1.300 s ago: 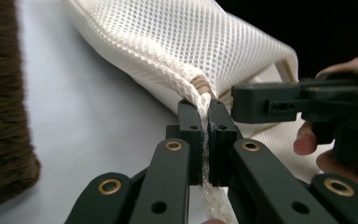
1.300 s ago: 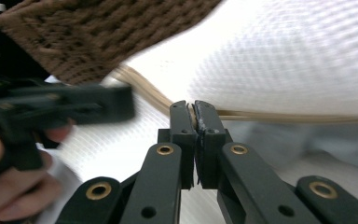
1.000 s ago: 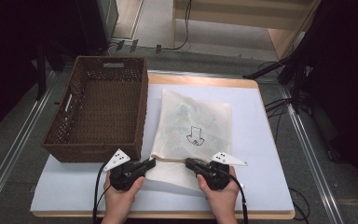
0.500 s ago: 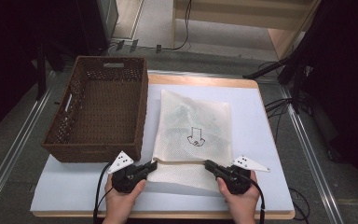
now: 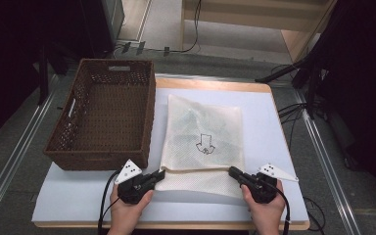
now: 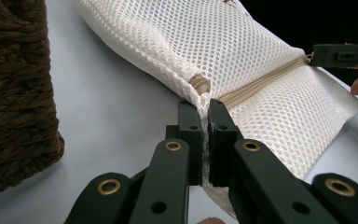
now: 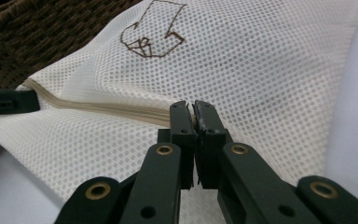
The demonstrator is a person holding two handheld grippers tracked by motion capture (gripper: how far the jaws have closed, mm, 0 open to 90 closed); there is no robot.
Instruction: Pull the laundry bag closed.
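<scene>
One mesh bag (image 5: 203,147) is lying along the surface's (image 5: 274,127) near edge, one wicker basket (image 5: 105,115) is occupying its left edge, and two claws, the left claw (image 5: 157,176) and the right claw (image 5: 234,172), are pinching the bag.

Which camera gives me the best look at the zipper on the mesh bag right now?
The left gripper view: the zipper runs sharp across the mesh bag from jaws to far hand-held gripper. The right gripper view shows the zipper partly hidden behind the jaws. The high view shows it as a thin line.
</scene>
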